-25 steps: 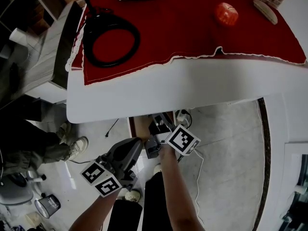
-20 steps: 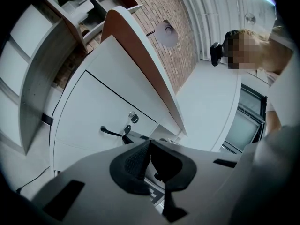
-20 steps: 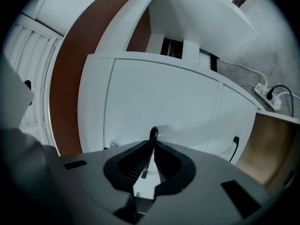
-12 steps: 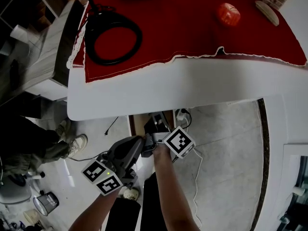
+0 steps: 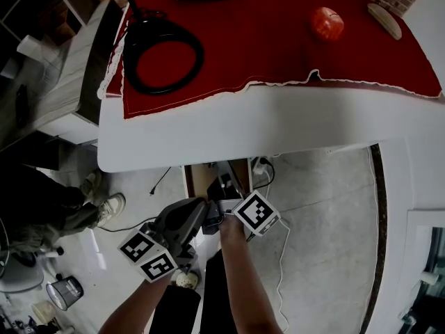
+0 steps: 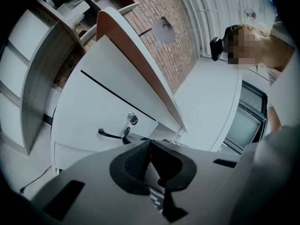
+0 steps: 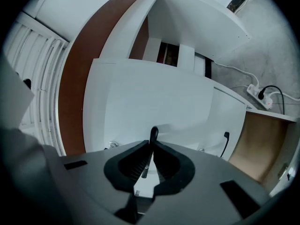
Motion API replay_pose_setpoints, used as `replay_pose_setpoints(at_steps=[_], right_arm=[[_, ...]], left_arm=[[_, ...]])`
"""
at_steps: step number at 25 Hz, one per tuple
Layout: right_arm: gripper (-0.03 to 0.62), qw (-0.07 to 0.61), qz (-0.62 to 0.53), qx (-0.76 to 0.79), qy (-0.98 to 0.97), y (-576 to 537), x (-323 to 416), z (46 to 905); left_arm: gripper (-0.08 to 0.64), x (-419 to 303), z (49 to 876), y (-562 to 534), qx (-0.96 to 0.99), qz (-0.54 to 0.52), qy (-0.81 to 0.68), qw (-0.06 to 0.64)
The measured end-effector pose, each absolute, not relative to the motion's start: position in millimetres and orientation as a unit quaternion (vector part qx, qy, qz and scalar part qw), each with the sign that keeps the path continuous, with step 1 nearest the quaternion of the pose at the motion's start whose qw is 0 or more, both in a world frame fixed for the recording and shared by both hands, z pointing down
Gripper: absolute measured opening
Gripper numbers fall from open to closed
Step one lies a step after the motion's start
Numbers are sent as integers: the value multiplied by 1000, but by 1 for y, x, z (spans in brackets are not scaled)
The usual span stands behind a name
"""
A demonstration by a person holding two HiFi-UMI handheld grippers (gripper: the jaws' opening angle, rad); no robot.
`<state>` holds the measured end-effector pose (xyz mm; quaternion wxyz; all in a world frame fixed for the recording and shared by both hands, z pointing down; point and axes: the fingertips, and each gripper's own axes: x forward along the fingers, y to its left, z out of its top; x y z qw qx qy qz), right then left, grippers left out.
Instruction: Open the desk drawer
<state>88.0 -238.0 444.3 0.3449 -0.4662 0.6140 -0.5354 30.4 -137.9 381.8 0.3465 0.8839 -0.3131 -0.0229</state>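
Presently the right claw (image 7: 150, 145) is pinching the black drawer handle (image 7: 153, 133). Its jaws have just been closing, and the handle stands up between their tips in the right gripper view. The handle belongs to the white desk drawer (image 7: 154, 97), which fills the middle of that view. A second black handle (image 7: 226, 142) shows on a panel to the lower right, and a power strip (image 7: 259, 92) lies on the floor at the right edge.

The left claw (image 6: 150, 143) is pressed together with nothing between its jaws. It is held apart from the white cabinet face, pointing toward it. A round lock (image 6: 133, 120) sits on that face just left of centre in the left gripper view.

From the head view, both claws are at lower centre, below the front edge of the white worktop (image 5: 243, 127), where the drawer unit stands. A red cloth (image 5: 278, 40) covers the upper part of the worktop, carrying a black ring (image 5: 163, 54) at upper left and a red round object (image 5: 327, 21) at upper right.
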Motion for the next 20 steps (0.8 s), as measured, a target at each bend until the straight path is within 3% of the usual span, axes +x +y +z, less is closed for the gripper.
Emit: replay_pose_setpoints(at_steps=[20], right_arm=[[41,320,-551,-480,603,-168,94,447]], left_arm=[[11,41,369,-112,886,-8,-299,355]])
